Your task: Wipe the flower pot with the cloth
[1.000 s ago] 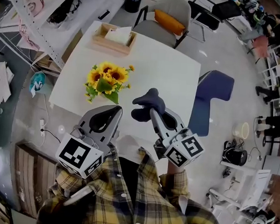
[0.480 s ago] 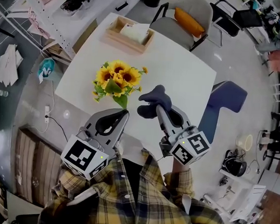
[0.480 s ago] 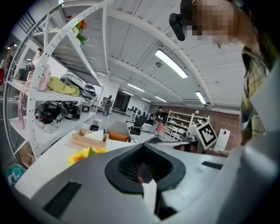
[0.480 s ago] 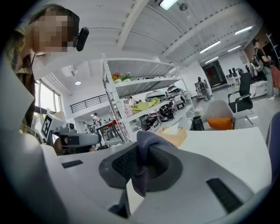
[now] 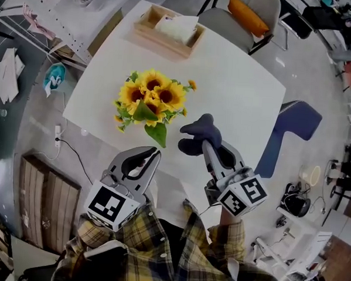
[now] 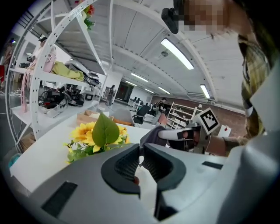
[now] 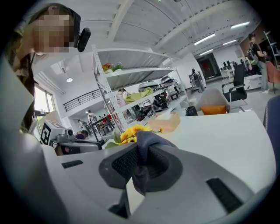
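Right gripper [image 5: 208,147] has its fingers pinched on the dark blue cloth [image 5: 198,132], just right of the sunflowers [image 5: 149,97] on the table [image 5: 237,90]. Left gripper [image 5: 156,155] sits just below the sunflowers, fingers closed on nothing.

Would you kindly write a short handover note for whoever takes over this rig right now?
Left tongs: shut, empty, near the table's front edge.
Right tongs: shut on the dark blue cloth, over the white square table.
The yellow sunflower bunch stands mid-table, left of the cloth; its pot is hidden under blooms.
Done: cloth in grip.
To do: wipe the pot.
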A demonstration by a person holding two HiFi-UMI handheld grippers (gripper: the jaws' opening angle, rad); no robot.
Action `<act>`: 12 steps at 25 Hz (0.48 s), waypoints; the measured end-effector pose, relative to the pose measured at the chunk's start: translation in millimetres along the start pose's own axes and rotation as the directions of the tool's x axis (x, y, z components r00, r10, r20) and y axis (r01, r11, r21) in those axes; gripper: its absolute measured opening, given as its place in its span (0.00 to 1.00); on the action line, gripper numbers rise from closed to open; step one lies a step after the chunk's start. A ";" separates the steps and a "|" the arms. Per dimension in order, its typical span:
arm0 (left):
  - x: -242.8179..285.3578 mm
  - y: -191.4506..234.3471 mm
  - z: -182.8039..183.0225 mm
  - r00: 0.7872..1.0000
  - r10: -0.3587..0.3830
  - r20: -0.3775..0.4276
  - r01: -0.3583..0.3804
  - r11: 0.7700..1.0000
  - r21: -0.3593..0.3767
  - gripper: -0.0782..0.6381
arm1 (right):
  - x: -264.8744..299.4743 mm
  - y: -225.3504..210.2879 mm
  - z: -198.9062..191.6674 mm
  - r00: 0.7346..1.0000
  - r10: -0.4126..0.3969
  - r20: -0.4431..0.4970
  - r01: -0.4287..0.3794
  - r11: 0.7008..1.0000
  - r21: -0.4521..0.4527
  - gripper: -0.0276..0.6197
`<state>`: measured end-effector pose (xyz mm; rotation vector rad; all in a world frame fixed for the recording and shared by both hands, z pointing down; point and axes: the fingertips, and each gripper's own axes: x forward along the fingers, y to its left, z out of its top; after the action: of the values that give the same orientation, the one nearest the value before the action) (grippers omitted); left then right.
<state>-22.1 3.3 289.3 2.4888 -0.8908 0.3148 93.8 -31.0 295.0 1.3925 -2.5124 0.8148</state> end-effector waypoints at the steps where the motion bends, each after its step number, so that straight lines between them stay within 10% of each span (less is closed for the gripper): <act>1: 1.3 6.8 -7.7 1.000 0.012 -0.012 -0.012 1.000 -0.001 0.13 | 4.3 -2.1 -6.0 1.000 0.000 -0.010 0.000 1.000 0.006 0.07; 12: 25.6 65.7 -92.2 0.993 0.070 -0.091 -0.068 0.997 0.030 0.48 | 57.2 -24.1 -57.8 0.997 0.019 -0.074 -0.013 0.997 0.076 0.07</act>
<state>-50.0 -8.2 401.4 2.4499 -0.9418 0.4631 74.9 -52.7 374.7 1.3395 -2.4639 0.9563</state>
